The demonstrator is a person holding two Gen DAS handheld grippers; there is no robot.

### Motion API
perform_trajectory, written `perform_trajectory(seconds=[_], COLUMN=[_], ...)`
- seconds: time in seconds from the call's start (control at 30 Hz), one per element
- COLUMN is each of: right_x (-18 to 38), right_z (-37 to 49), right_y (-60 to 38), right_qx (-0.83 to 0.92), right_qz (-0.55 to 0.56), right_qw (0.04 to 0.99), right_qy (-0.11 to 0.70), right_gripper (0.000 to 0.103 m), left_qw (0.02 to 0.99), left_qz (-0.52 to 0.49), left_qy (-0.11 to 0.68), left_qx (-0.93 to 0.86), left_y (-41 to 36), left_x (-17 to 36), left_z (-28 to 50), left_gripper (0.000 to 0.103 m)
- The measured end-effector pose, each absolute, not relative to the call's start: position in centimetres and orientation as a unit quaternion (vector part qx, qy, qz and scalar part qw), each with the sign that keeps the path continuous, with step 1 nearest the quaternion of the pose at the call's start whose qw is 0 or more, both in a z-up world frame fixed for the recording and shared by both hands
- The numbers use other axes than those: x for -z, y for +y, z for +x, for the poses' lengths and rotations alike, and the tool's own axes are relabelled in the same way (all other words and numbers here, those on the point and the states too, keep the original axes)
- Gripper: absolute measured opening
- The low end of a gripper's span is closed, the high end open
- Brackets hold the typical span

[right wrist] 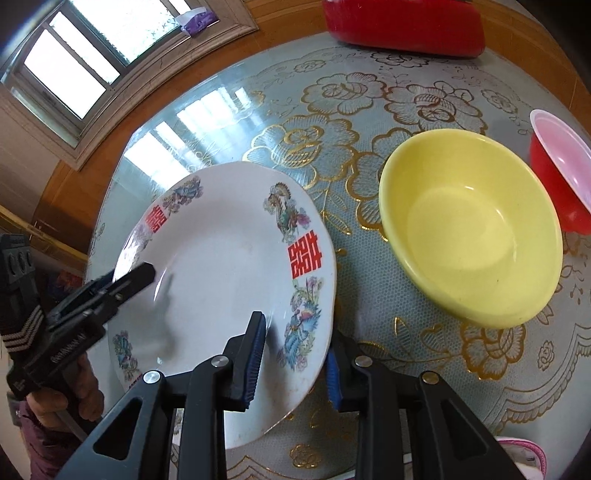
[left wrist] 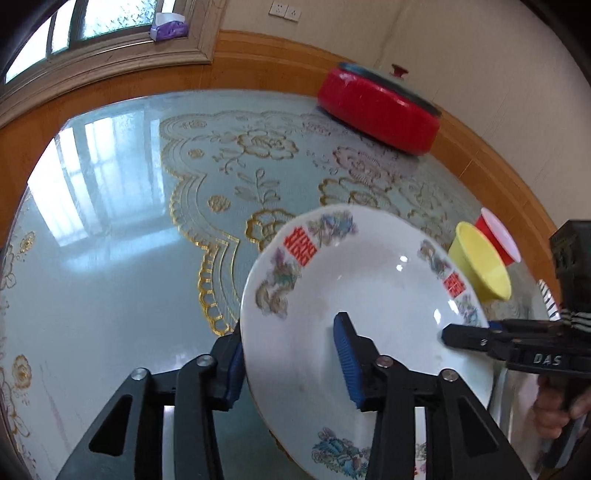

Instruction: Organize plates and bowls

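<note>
A white plate [left wrist: 369,295] with red characters and flower prints on its rim is tilted over the table, and both grippers grip it. My left gripper [left wrist: 288,339] is shut on its near-left rim, one blue pad on the inner face, the other behind the rim. My right gripper [right wrist: 297,332] is shut on the opposite rim [right wrist: 325,295], with one pad on top and one underneath. The left view shows the right gripper's upper finger [left wrist: 472,338] lying on the plate. A yellow bowl [right wrist: 469,229] stands upright just right of the plate, and a red bowl [right wrist: 557,166] with a white inside stands beyond it.
A round table [left wrist: 110,221] has a glass top over a pale lace cloth with gold flowers. A big red pot [left wrist: 380,110] with a lid stands at the far edge. A purple tissue pack [left wrist: 168,29] lies on the window sill. A pink-rimmed object [right wrist: 524,454] peeks in at the near right.
</note>
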State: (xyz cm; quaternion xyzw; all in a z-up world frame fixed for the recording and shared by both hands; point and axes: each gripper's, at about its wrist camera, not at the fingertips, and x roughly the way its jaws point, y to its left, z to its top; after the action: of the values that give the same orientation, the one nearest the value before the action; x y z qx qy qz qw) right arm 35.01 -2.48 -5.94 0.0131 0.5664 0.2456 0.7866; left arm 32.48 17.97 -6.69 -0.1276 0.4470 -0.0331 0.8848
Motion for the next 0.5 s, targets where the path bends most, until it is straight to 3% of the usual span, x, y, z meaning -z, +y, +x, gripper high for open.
perform_trajectory(seconds=[0.1,0.5], right_x=[5.9,5.5], right_z=[34.4,32.9], right_y=[-2.2,-2.8], right_qx=[-0.240,-0.286], right_qz=[-0.018,-0.076], right_qw=[0.795,0.795], right_qy=[0.556,0.529], right_gripper=[0.031,0.031], left_qw=[0.883,0.887], left_qz=[-0.138,-0.133], left_qy=[0.447,0.439], left_qx=[0.027,-0.045], left_y=[18.1,15.6], left_x=[6.7,6.0], left_z=[31.5,25.7], left_gripper=[0.029,0.029])
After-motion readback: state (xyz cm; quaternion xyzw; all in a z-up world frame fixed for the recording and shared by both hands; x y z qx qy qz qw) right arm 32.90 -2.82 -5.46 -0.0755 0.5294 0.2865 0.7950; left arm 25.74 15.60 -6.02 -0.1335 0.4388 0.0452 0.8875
